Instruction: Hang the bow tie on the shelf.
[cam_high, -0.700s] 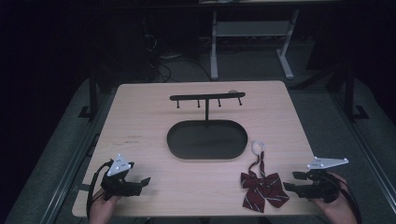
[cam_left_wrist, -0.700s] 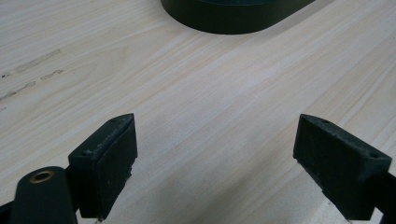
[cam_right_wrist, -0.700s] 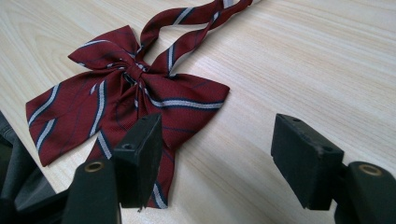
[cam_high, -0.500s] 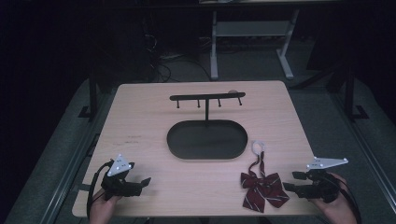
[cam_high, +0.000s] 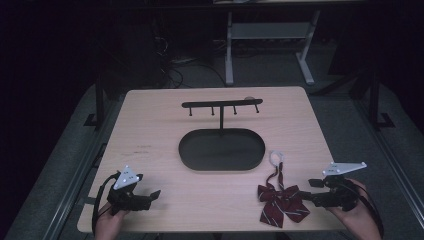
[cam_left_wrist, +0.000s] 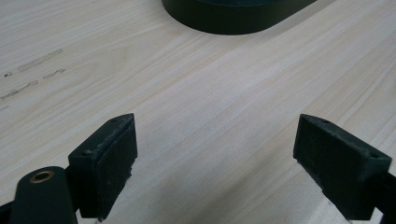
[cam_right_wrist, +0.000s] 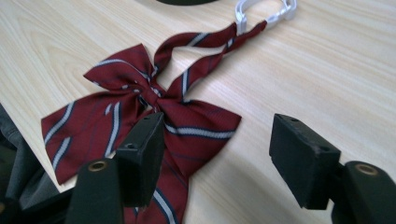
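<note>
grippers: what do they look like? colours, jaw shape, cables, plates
Both are black. The left gripper and right gripper each carry a grey three-cornered plate and trail a black cable. Jaws are blocky black pads with small holes; brass-coloured eyelets sit near their bases.

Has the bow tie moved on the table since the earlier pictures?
No. The bow tie lies in the same spot, right of the black oval base.

1. The oval tray (cam_left_wrist: 238, 18) runs off the top edge in the left gripper view.
2. The bow tie (cam_right_wrist: 140, 116) is partly hidden behind a jaw in the right gripper view.
3. A small pale object (cam_high: 248, 99) behind the hook rack (cam_high: 221, 106) is too small to identify.
</note>
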